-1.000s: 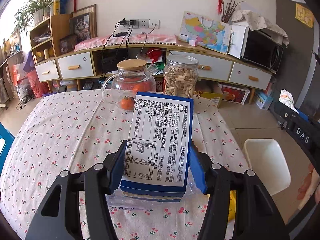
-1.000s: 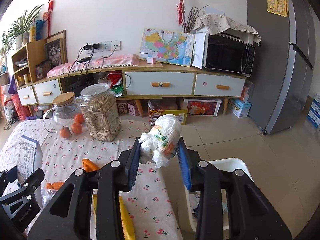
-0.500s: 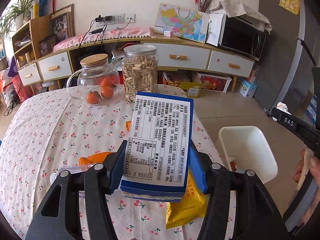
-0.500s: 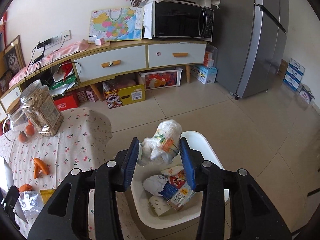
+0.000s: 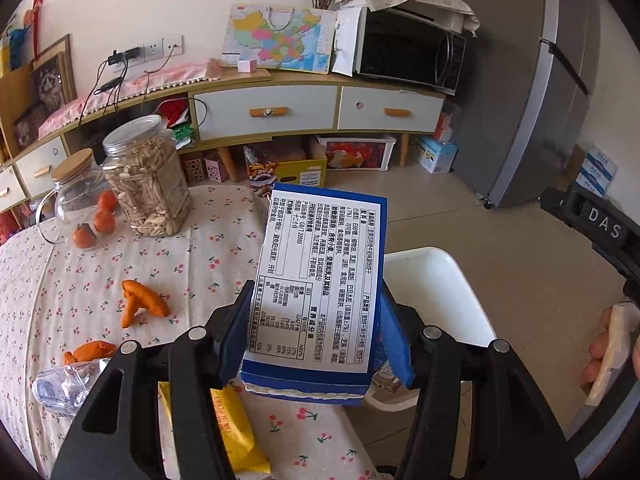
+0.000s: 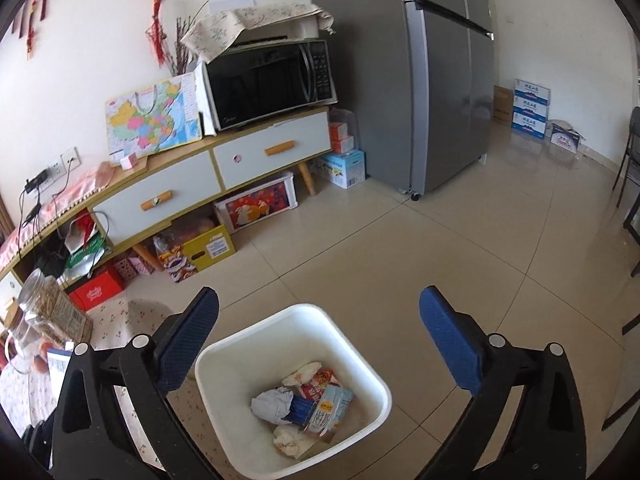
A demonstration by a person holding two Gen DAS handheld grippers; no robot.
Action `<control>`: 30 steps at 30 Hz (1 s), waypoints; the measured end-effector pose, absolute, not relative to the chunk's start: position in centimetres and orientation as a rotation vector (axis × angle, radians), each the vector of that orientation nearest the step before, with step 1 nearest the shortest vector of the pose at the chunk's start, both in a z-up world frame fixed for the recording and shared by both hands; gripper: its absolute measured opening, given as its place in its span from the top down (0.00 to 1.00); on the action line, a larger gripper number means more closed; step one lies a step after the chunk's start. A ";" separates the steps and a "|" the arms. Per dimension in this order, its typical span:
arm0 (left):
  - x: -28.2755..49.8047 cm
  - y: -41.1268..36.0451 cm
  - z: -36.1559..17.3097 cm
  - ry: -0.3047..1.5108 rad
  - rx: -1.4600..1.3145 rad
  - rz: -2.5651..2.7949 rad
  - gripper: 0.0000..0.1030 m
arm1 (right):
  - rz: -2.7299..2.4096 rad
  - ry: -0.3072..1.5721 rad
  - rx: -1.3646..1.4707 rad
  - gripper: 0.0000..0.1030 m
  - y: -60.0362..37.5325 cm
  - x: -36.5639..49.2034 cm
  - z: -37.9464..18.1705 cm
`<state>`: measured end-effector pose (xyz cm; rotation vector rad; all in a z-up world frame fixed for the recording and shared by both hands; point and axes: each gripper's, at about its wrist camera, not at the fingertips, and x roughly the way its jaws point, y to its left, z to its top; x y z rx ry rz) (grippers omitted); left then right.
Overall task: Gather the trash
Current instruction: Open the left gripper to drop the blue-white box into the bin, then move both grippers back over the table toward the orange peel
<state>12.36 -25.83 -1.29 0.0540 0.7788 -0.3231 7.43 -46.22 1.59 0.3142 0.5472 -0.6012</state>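
Note:
My left gripper (image 5: 316,320) is shut on a blue carton with a white printed label (image 5: 320,292), held upright at the table's right edge. Just beyond it stands the white trash bin (image 5: 436,280) on the floor. Orange peels (image 5: 140,306), a crumpled clear wrapper (image 5: 64,384) and a yellow packet (image 5: 232,424) lie on the cherry-print tablecloth (image 5: 200,248). In the right wrist view my right gripper (image 6: 318,320) hangs over the white bin (image 6: 224,364), its jaws opening wide with nothing between them. Several wrappers and crumpled papers (image 6: 300,404) lie inside the bin.
A jar of seeds (image 5: 146,184) and a glass pot with oranges (image 5: 80,204) stand at the table's far side. A sideboard (image 6: 216,176) with a microwave (image 6: 272,80) lines the wall beside a grey fridge (image 6: 440,72). A person's hand (image 5: 608,344) shows at right.
My right gripper swung from the table to above the bin and opened; the crumpled white bag it held has dropped out. My left gripper carried the blue carton rightward to the table's edge.

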 end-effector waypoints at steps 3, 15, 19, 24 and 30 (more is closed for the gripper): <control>13.1 -28.4 -1.5 0.800 0.057 -0.357 0.45 | -0.643 0.517 0.335 0.07 -48.0 6.3 2.3; 15.9 -36.3 -3.9 0.908 0.046 -0.415 0.23 | -0.750 0.509 0.402 0.07 -52.0 4.5 1.9; 15.7 -36.2 -3.9 0.931 0.029 -0.420 0.18 | -0.776 0.516 0.339 0.07 -51.3 4.9 2.0; 15.1 -33.7 -2.6 0.884 0.047 -0.345 0.14 | -0.768 0.527 0.268 0.07 -49.5 5.5 2.0; 14.6 -28.2 -0.6 0.823 0.011 -0.207 0.08 | -0.695 0.551 0.155 0.07 -45.2 6.8 1.8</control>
